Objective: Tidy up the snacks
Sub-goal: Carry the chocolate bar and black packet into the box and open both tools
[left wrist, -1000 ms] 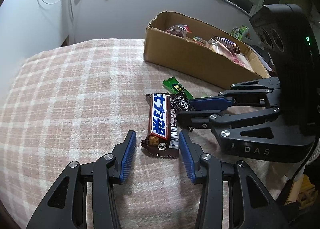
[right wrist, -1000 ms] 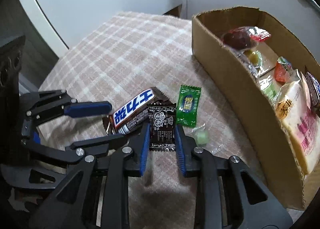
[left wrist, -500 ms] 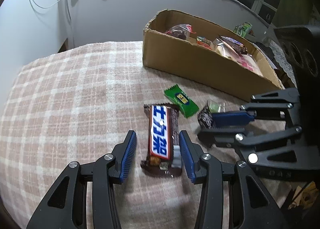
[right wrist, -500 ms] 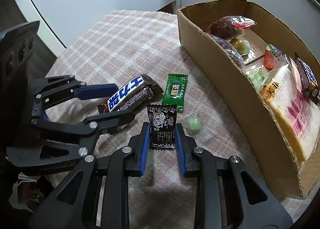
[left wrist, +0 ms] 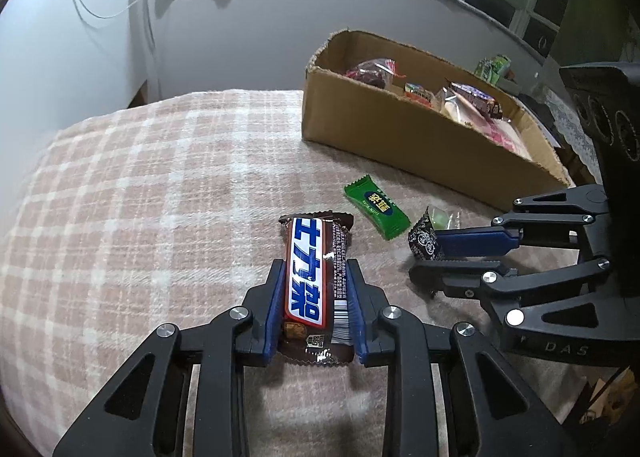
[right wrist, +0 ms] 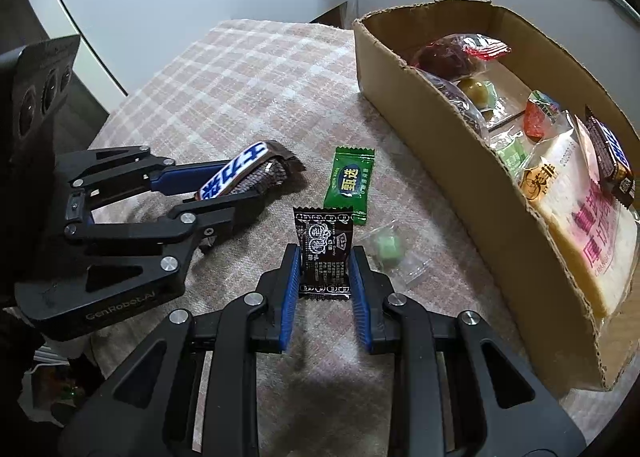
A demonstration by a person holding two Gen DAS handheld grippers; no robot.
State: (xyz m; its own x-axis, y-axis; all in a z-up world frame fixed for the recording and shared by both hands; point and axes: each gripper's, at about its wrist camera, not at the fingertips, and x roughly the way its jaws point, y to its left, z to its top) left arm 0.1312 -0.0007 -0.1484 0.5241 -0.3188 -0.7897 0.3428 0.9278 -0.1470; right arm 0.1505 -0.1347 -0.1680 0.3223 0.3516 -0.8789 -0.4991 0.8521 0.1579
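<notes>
My left gripper point(left wrist: 314, 277) is shut on a brown chocolate bar point(left wrist: 310, 265) with a blue and white label, held just above the plaid cloth; it also shows in the right wrist view point(right wrist: 240, 177). My right gripper point(right wrist: 325, 265) is shut on a small black candy packet point(right wrist: 324, 253), also seen in the left wrist view point(left wrist: 424, 241). A green candy packet point(right wrist: 350, 183) and a clear-wrapped pale green sweet point(right wrist: 386, 249) lie on the cloth between the grippers and the cardboard box point(right wrist: 460, 145).
The cardboard box point(left wrist: 400, 141) holds several snacks, among them a bread pack point(right wrist: 592, 233) and a red-wrapped item point(right wrist: 456, 53). The plaid cloth point(left wrist: 140, 197) covers the table. A white wall stands behind, with a cable hanging down.
My left gripper has closed on the chocolate bar and lifted it. My right gripper, holding the black packet, has drawn back to the right, away from the bar.
</notes>
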